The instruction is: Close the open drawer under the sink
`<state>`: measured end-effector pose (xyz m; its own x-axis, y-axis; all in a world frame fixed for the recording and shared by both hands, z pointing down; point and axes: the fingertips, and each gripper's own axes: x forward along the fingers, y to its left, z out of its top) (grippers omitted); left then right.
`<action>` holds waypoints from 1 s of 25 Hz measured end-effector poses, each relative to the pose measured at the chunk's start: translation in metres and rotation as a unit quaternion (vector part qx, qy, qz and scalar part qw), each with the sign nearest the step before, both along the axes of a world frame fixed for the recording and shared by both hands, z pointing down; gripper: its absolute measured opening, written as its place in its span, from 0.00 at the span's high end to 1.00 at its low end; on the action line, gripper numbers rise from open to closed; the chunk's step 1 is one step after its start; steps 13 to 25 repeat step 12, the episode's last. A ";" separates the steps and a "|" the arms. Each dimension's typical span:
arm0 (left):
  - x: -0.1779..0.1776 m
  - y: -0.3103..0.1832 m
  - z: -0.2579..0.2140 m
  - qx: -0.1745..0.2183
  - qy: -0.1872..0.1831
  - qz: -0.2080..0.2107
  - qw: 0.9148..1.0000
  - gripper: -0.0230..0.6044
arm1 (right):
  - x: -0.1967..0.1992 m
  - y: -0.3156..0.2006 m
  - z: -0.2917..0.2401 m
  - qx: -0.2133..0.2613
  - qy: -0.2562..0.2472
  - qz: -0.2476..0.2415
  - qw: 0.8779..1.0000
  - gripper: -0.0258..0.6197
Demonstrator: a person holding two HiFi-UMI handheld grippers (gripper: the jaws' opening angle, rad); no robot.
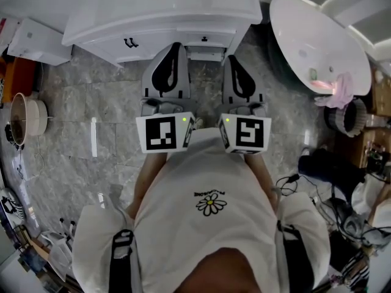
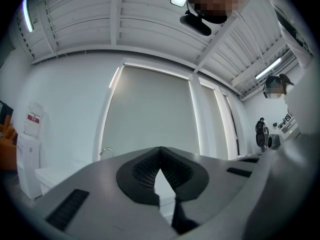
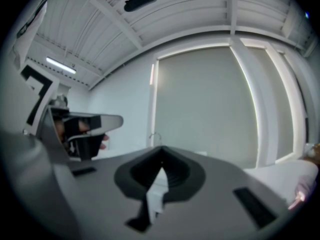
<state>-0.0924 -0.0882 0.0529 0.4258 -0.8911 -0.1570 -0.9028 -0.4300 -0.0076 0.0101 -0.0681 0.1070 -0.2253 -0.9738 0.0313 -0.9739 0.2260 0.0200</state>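
In the head view a white vanity (image 1: 122, 17) with a sink on top stands ahead of me. Its small drawer (image 1: 204, 41), with a dark knob, sticks out a little from the front. My left gripper (image 1: 173, 46) and right gripper (image 1: 231, 60) are held side by side close to my chest, pointing at the vanity, with their tips just short of the drawer front. Both pairs of jaws meet at the tips with nothing between them. The left gripper view shows its shut gripper (image 2: 160, 150) before a pale wall, and the right gripper view shows the same for its gripper (image 3: 161, 150).
A large white oval tub (image 1: 317, 41) with a pink cloth (image 1: 339, 91) over its rim stands at the right. Cables and dark gear (image 1: 342, 182) crowd the floor at the right. A white box (image 1: 40, 41) and a round bowl (image 1: 24, 118) lie at the left on the marble floor.
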 end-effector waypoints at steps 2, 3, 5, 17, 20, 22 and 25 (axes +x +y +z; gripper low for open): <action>0.001 0.000 0.000 0.000 0.000 -0.002 1.000 0.93 | 0.001 0.000 0.000 -0.002 -0.001 0.000 1.000 0.91; 0.001 -0.001 0.001 0.001 -0.002 -0.003 1.000 0.93 | 0.002 -0.001 0.001 -0.002 -0.001 0.000 1.000 0.91; 0.000 -0.002 0.004 -0.002 -0.006 -0.005 1.000 0.93 | 0.003 -0.001 0.003 -0.006 -0.002 0.000 1.000 0.91; 0.004 -0.007 0.010 -0.009 -0.011 -0.009 1.000 0.93 | 0.007 -0.006 0.008 -0.009 -0.003 -0.003 1.000 0.91; 0.004 -0.007 0.010 -0.009 -0.011 -0.009 1.000 0.93 | 0.007 -0.006 0.008 -0.009 -0.003 -0.003 1.000 0.91; 0.004 -0.007 0.010 -0.009 -0.011 -0.009 1.000 0.93 | 0.007 -0.006 0.008 -0.009 -0.003 -0.003 1.000 0.91; 0.004 -0.007 0.010 -0.009 -0.011 -0.009 1.000 0.93 | 0.007 -0.006 0.008 -0.009 -0.003 -0.003 1.000 0.91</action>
